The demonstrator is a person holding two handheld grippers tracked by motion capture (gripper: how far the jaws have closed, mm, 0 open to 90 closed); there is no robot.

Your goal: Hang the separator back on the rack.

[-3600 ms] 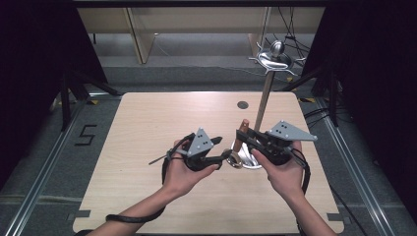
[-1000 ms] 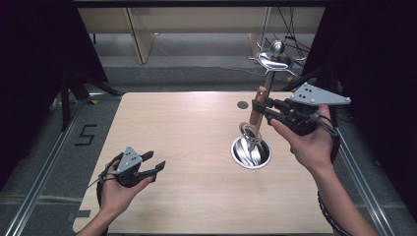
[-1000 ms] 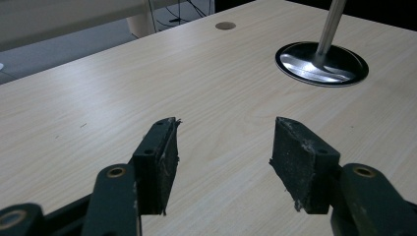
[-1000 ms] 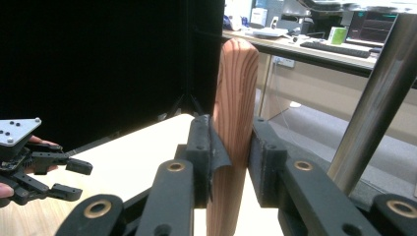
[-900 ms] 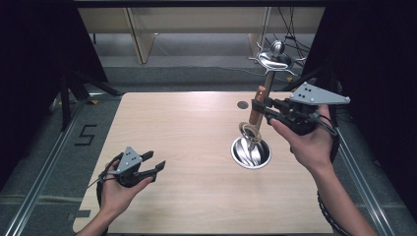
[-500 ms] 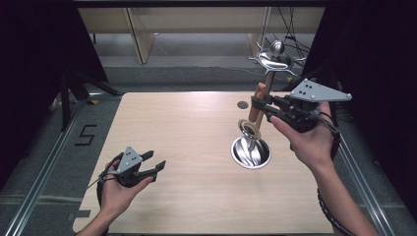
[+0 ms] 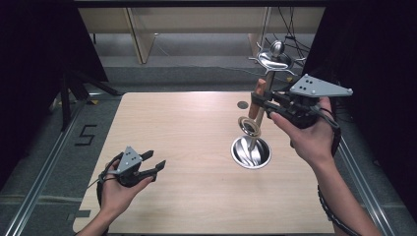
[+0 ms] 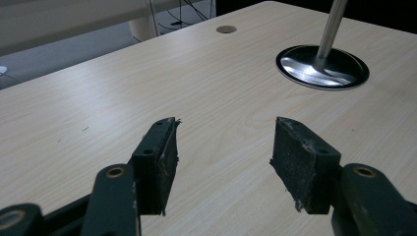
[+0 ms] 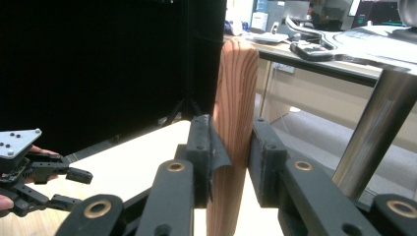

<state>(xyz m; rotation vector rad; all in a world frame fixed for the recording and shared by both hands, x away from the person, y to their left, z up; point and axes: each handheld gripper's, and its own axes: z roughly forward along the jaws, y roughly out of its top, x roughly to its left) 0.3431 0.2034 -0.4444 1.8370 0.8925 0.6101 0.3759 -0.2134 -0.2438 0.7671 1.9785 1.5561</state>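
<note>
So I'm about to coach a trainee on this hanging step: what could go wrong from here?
1. The right gripper clamps only the wooden handle near its top, so the strainer end hanging below could swing and knock the stand's pole, which stands close beside it.
2. The left gripper waits open far from the stand's base, so nothing steadies the stand if bumped.
</note>
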